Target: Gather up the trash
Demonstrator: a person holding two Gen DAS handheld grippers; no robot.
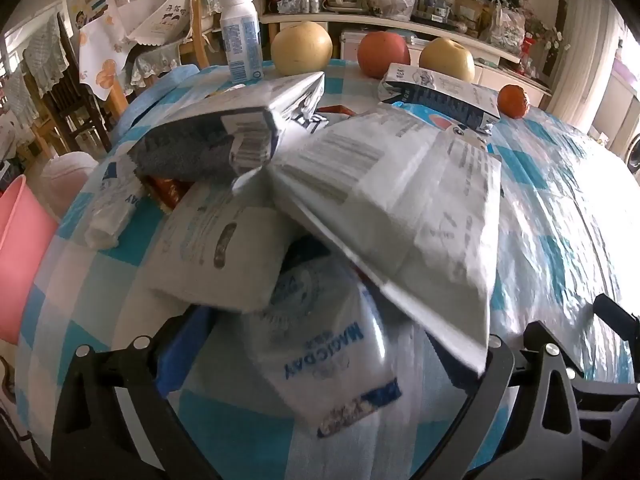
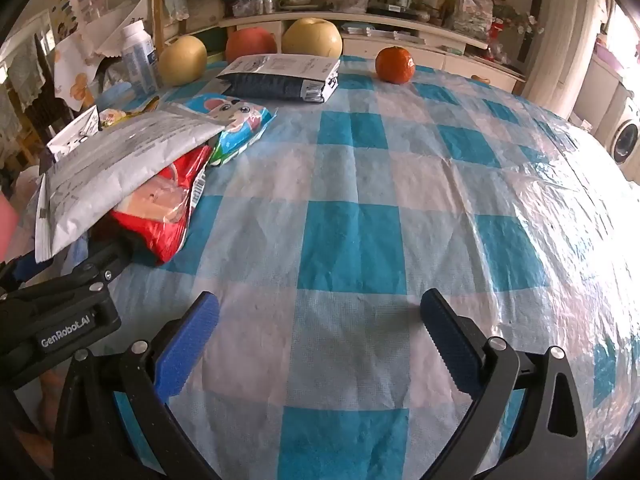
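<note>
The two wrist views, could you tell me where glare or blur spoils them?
Right wrist view: window glare washes out the tablecloth at the right edge. Left wrist view: the near grey mailer bag is motion-blurred, its print unreadable; both views bend strongly at the rim.

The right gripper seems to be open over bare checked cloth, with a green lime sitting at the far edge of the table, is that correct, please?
Not quite: the fruit is an orange tangerine, not a green lime, as the right wrist view shows. The right gripper is indeed open over the bare checked cloth.

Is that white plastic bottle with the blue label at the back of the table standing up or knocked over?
Standing up. The white plastic bottle with the blue label rests on its base on the blue-and-white checked tablecloth, white cap on top, beside a yellow pear.
</note>
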